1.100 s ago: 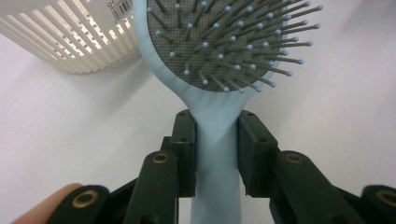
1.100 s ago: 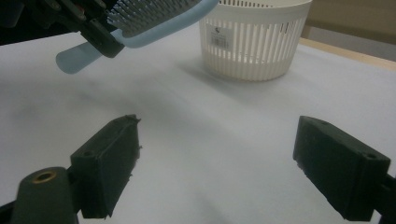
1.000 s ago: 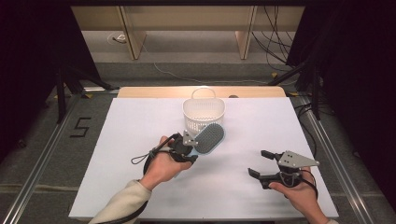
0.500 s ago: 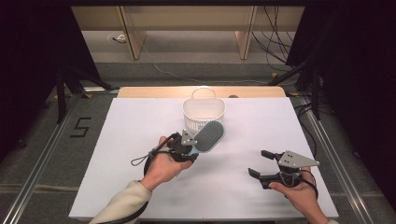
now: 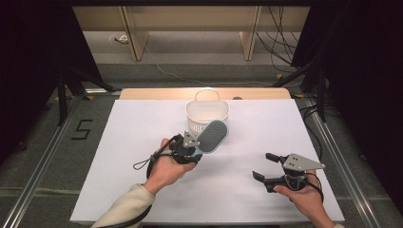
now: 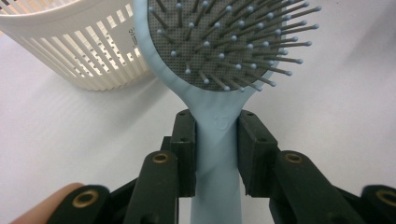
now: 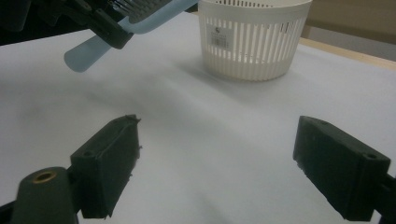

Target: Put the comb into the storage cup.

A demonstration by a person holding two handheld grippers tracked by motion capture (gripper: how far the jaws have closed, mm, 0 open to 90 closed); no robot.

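A light blue hairbrush (image 5: 212,136) with a grey bristle pad hangs above the white table, its head just in front of the white slotted basket (image 5: 207,115). My left gripper (image 5: 192,148) is shut on the brush's handle (image 6: 216,140), with the bristles (image 6: 224,42) facing up in the left gripper view. The basket (image 6: 74,42) stands behind and left of the brush head there. My right gripper (image 5: 266,166) rests low at the table's front right, open and holding nothing. In the right gripper view its fingers (image 7: 112,158) stand wide apart, with the brush (image 7: 126,23) and basket (image 7: 254,37) beyond.
A white board (image 5: 142,123) covers the table, with a wooden strip (image 5: 157,93) along its far edge. Metal rails (image 5: 38,171) run down both sides. A black "5" mark (image 5: 81,129) lies on the floor at the left. Cables (image 5: 280,42) trail behind the table.
My left gripper has lifted the hairbrush slightly and carried it closer to the basket. The right gripper has stayed where it was.
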